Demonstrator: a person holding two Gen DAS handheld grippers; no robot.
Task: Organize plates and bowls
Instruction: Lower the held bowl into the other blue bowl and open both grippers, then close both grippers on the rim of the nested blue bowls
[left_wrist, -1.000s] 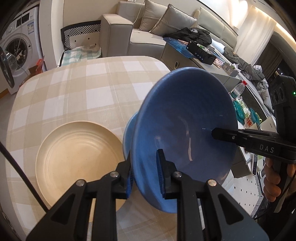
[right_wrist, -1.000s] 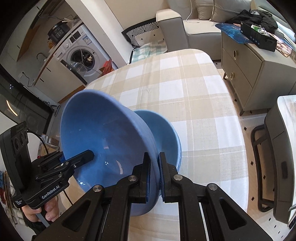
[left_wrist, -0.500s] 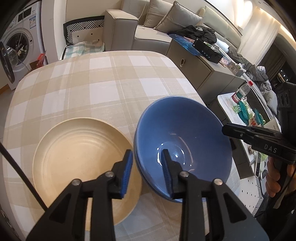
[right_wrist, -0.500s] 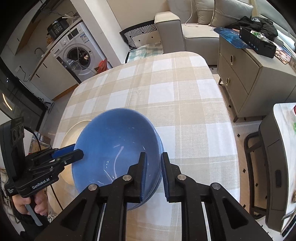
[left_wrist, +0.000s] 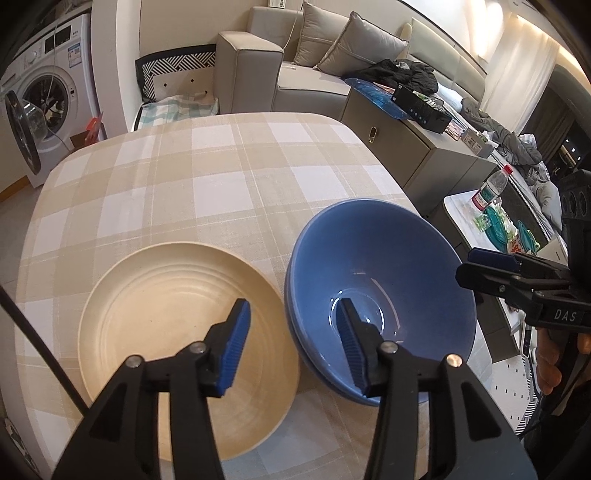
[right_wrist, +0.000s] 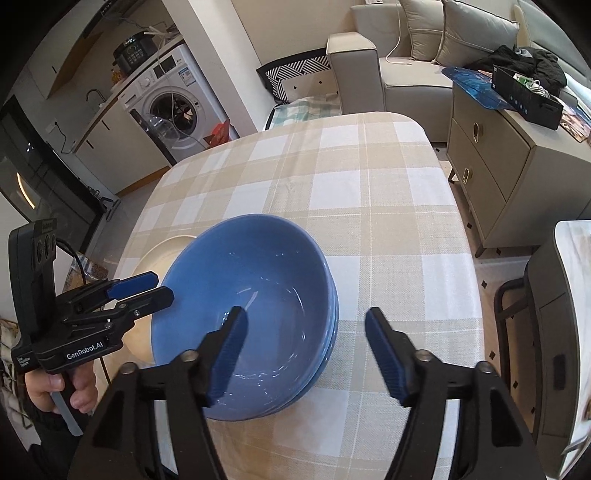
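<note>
now the blue bowls sit nested right of the cream plate. both grippers, left gripper and right gripper, gape wide, holding nothing; looks nearly done.

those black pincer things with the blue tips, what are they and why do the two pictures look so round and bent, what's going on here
They are two hand-held grippers, not a robot: a person squeezes one in each hand. Each carries a fisheye camera looking along its jaws, which bends the picture.

One picture comes from the left gripper, the other from the right gripper. Each view also catches the other gripper off to the side, with the person's fingers on its handle.

On the checked tablecloth sits a cream plate. Beside it is a stack of blue bowls, one nested in another.

Both sets of jaws stand open and hold nothing. The left ones straddle the near rims of plate and bowl; the right ones sit over the bowl's edge.
</note>
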